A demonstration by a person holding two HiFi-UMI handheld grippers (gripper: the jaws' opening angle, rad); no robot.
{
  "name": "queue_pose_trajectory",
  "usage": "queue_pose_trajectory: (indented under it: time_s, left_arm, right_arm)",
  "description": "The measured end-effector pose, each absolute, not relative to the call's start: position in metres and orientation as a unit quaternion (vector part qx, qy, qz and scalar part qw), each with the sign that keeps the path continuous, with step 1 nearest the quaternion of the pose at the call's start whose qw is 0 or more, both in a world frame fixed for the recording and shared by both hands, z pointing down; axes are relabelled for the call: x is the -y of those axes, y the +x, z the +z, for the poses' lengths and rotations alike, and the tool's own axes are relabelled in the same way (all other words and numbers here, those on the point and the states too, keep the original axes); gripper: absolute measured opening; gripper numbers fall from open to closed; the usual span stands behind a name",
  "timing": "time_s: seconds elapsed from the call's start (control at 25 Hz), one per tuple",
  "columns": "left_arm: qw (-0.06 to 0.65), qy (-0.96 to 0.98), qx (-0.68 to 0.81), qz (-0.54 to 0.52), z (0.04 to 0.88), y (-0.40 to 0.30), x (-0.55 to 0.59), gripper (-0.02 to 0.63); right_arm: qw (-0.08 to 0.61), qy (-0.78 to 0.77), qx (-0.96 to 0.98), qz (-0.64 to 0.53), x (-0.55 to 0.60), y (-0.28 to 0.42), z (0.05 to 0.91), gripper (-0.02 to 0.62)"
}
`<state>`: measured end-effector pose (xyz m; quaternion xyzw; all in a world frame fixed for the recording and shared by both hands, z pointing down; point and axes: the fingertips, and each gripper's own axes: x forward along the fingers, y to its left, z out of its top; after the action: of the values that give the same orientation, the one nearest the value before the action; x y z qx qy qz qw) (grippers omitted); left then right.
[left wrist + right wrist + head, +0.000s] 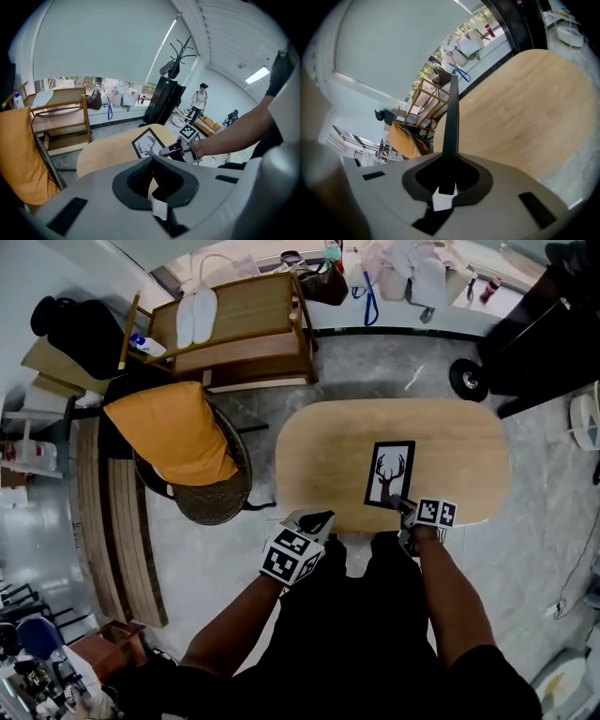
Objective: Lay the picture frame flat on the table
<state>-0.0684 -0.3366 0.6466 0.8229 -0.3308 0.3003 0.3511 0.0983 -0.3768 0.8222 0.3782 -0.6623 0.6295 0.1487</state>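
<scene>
R tongs: right tongs [449, 161] clamped on the near edge of the picture frame [389, 472], which shows edge-on betw. the jaws in the right gripper view
L tongs: left tongs [151, 161] closed at the tips, nothing betw. them, held over the desk's near edge, well apart from the frame
Frame: black border, deer print facing up, over the near-right part of the desk [319, 456]; looks tilted, not fully flat; can't tell which edge touches
Desk: light wood, rounded corners, otherwise bare
Left of desk: round wicker chair [225, 495] w/ orange cushion [173, 432]
Beyond: wooden rack [248, 329] by the window
Far right in left gripper view: person [200, 99] standing nr a coat stand [176, 58]
</scene>
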Motion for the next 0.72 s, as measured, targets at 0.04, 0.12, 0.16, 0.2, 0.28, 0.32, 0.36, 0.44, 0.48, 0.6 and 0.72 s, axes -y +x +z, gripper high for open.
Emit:
queue_pose_trajectory:
  time_s: [0.04, 0.12, 0.16, 0.2, 0.28, 0.32, 0.36, 0.44, 0.48, 0.6, 0.72]
  left_arm:
    - [0.359, 0.817, 0.331, 0.306, 0.654, -0.069, 0.334, 0.0]
    - [0.372, 0.803, 0.344, 0.314, 0.67, -0.071, 0.331, 0.0]
    - [0.381, 0.794, 0.357, 0.312, 0.677, -0.072, 0.331, 0.0]
    - [0.394, 0.783, 0.373, 0.304, 0.683, -0.072, 0.33, 0.0]
    - [0.421, 0.763, 0.395, 0.29, 0.695, -0.069, 0.326, 0.0]
    - [0.43, 0.757, 0.398, 0.289, 0.7, -0.066, 0.324, 0.0]
    - [0.435, 0.752, 0.401, 0.289, 0.704, -0.063, 0.323, 0.0]
    - [0.439, 0.747, 0.408, 0.288, 0.707, -0.06, 0.323, 0.0]
    - [0.442, 0.744, 0.41, 0.287, 0.708, -0.059, 0.322, 0.0]
    - [0.453, 0.733, 0.417, 0.29, 0.715, -0.059, 0.313, 0.0]
    - [0.46, 0.717, 0.427, 0.302, 0.726, -0.066, 0.301, 0.0]
  right_arm:
    - [0.164, 0.375, 0.657, 0.633, 0.378, 0.098, 0.835, 0.028]
    - [0.189, 0.365, 0.653, 0.637, 0.382, 0.096, 0.862, 0.028]
    - [0.198, 0.359, 0.653, 0.637, 0.385, 0.094, 0.874, 0.028]
    - [0.204, 0.35, 0.655, 0.637, 0.387, 0.091, 0.886, 0.028]
    - [0.204, 0.331, 0.667, 0.635, 0.394, 0.083, 0.904, 0.028]
    - [0.199, 0.322, 0.674, 0.635, 0.397, 0.078, 0.911, 0.029]
    - [0.192, 0.313, 0.679, 0.635, 0.401, 0.074, 0.918, 0.029]
    - [0.178, 0.298, 0.686, 0.639, 0.407, 0.068, 0.931, 0.031]
    - [0.175, 0.291, 0.687, 0.642, 0.409, 0.067, 0.939, 0.031]
    - [0.188, 0.278, 0.683, 0.649, 0.412, 0.072, 0.968, 0.032]
    - [0.214, 0.292, 0.666, 0.652, 0.409, 0.087, 0.998, 0.059]
